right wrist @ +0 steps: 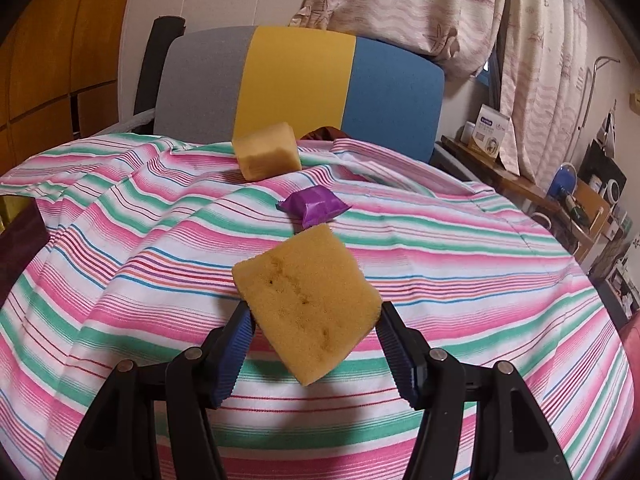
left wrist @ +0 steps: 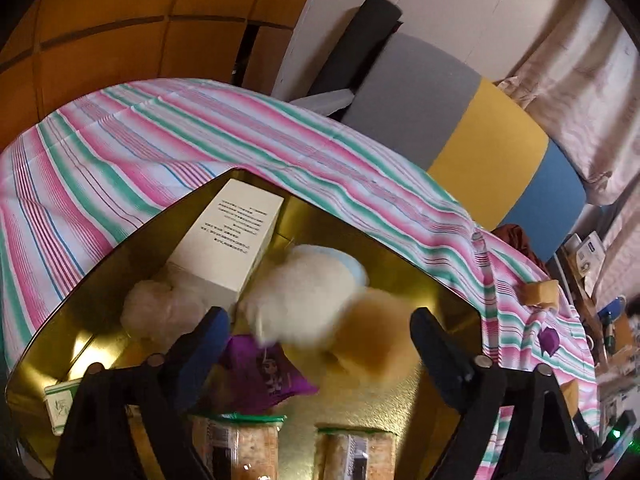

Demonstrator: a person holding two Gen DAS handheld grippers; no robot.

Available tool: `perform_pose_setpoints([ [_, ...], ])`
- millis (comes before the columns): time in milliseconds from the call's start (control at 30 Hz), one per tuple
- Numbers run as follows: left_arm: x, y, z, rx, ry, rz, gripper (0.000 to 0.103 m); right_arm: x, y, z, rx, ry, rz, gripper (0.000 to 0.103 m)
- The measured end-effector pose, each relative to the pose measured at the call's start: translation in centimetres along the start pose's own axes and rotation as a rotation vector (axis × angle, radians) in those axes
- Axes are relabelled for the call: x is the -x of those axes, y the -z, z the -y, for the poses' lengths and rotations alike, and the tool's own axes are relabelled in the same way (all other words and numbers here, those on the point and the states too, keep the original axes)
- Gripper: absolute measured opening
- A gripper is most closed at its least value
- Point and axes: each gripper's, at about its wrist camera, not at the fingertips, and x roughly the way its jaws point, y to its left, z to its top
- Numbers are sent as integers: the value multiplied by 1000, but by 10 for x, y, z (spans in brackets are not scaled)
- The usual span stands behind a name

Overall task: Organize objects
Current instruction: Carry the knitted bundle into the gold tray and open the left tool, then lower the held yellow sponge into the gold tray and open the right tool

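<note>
One sponge [right wrist: 306, 304] gripped, gold tray [left wrist: 420, 412] crowded

This is a room in a home: striped tablecloth [right wrist: 400, 240], soft chair [right wrist: 300, 80], flowery curtains [right wrist: 400, 4], wooden cupboards [left wrist: 100, 40].

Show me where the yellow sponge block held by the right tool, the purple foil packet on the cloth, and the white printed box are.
yellow sponge block [right wrist: 306, 300]: right wrist view, top face.
purple foil packet [right wrist: 316, 206]: right wrist view, middle.
white printed box [left wrist: 236, 232]: left wrist view, printed face.

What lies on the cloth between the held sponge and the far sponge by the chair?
A purple packet, seen in the right wrist view, between the held sponge and the far sponge.
</note>
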Motion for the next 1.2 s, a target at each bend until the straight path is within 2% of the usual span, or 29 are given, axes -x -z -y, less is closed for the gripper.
perform_pose_setpoints([
  [133, 13, 15, 7, -81, 0, 29, 98, 4, -1, -3, -43, -34, -7, 63],
  [233, 20, 29, 10, -114, 24, 26, 99, 13, -1, -13, -76, -98, 1, 63],
  [367, 28, 41, 16, -155, 57, 10, 99, 22, -1, -37, -82, -181, 6, 63],
  [500, 38, 47, 19, -204, 70, 33, 100, 31, -2, -64, -84, -260, 7, 63],
  [800, 52, 63, 11, -257, 63, 44, 100, 55, -12, -114, -118, -435, -6, 63],
  [1000, 60, 70, 3, -267, 46, 45, 100, 79, -32, -161, -67, -546, 25, 63],
  [1200, 66, 72, -12, -258, 33, 48, 100, 88, -48, -213, 34, -607, 21, 63],
])
